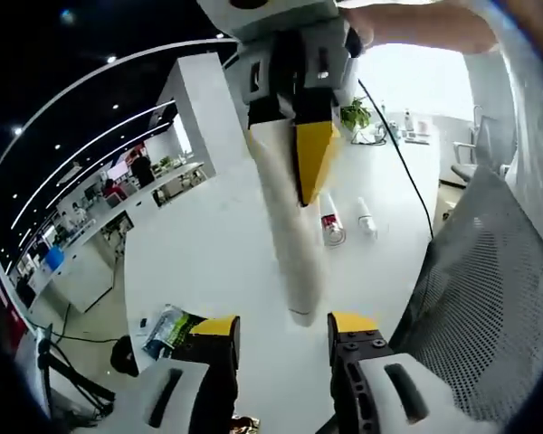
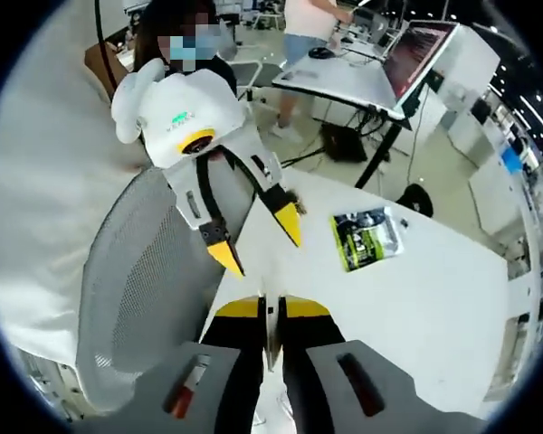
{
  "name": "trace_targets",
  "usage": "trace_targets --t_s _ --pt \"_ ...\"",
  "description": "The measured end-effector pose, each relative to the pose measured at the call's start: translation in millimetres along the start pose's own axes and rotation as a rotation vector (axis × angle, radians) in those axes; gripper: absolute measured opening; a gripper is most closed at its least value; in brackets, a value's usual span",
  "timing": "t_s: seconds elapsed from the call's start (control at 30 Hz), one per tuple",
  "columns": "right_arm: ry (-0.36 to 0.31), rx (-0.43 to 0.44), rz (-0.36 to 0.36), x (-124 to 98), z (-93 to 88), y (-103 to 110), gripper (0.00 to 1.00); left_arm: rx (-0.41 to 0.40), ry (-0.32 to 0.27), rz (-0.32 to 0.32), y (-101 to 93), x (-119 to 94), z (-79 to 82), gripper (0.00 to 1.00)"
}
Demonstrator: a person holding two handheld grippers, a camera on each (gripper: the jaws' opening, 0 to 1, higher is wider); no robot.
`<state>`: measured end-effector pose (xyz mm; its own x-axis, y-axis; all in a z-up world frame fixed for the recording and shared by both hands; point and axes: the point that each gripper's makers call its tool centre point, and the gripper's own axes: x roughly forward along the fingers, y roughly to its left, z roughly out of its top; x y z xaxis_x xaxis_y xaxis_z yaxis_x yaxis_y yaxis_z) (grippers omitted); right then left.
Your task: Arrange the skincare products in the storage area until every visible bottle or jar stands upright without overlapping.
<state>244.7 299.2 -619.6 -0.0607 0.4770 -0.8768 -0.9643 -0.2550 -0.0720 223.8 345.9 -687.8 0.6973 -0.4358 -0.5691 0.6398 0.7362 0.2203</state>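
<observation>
A long white tube hangs over the white table, and my right gripper is shut on its upper end. The tube's lower end sits just beyond my left gripper, whose yellow-tipped jaws stand open and apart from it. In the right gripper view my right gripper pinches the thin flat edge of the tube, and my left gripper faces it, open. Two small bottles, one with a red band and one white, lie on their sides on the table.
A green and black packet lies flat on the table. A grey mesh chair stands at the table's edge. A potted plant and a black cable are at the far end. People stand by desks behind.
</observation>
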Motion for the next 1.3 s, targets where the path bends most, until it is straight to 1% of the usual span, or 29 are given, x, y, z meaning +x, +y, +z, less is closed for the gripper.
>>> trace_targets --t_s 0.03,0.13,0.17,0.27,0.33,0.37,0.4,0.43,0.53,0.7,0.9,0.97,1.07,1.13,1.2,1.3 --pt "0.006 0.012 -0.011 -2 -3.2 -6 0.04 -0.008 0.001 0.023 4.1 0 -2.3 0.37" --pt "0.012 0.038 -0.039 -6 -9.7 -20 0.04 -0.059 0.001 0.041 10.2 1 -7.4 0.38" --pt "0.014 0.044 -0.044 -7 -11.4 -24 0.04 -0.082 0.014 0.053 13.6 2 -12.3 0.39" --pt "0.038 0.059 -0.071 -13 -20.7 -42 0.04 -0.079 0.015 0.084 20.1 3 -19.7 0.39" --pt "0.043 0.069 -0.088 -16 -25.4 -53 0.04 -0.122 0.032 0.091 22.2 5 -26.1 0.39" --pt "0.046 0.08 -0.094 -17 -28.2 -58 0.04 -0.128 0.042 0.086 21.9 7 -27.8 0.4" --pt "0.05 0.095 -0.103 -19 -32.0 -66 0.04 -0.12 0.06 0.095 22.9 8 -30.9 0.4" --pt "0.048 0.112 -0.106 -20 -34.3 -71 0.04 -0.102 0.063 0.101 23.6 8 -31.8 0.39" --pt "0.039 0.161 -0.111 -22 -43.3 -88 0.04 -0.094 0.041 0.105 23.6 6 -28.3 0.4" --pt "0.071 0.196 -0.136 -27 -64.2 -116 0.04 -0.068 0.068 0.111 23.8 8 -33.2 0.4" --pt "0.066 0.259 -0.132 -27 -77.4 -136 0.05 -0.079 0.062 0.119 26.0 8 -32.5 0.41" --pt "0.078 0.257 -0.134 -26 -81.5 -139 0.05 -0.089 0.061 0.116 25.4 9 -32.7 0.41" --pt "0.105 0.248 -0.137 -24 -90.7 -147 0.05 -0.117 0.027 0.114 26.0 8 -27.4 0.41" --pt "0.104 0.262 -0.129 -23 -96.8 -152 0.05 -0.126 0.019 0.116 26.5 9 -26.5 0.43" --pt "0.11 0.275 -0.13 -22 -103.1 -157 0.05 -0.127 0.02 0.115 26.1 9 -26.5 0.45" --pt "0.122 0.273 -0.145 -22 -111.4 -165 0.05 -0.127 0.019 0.114 25.8 9 -26.5 0.45"
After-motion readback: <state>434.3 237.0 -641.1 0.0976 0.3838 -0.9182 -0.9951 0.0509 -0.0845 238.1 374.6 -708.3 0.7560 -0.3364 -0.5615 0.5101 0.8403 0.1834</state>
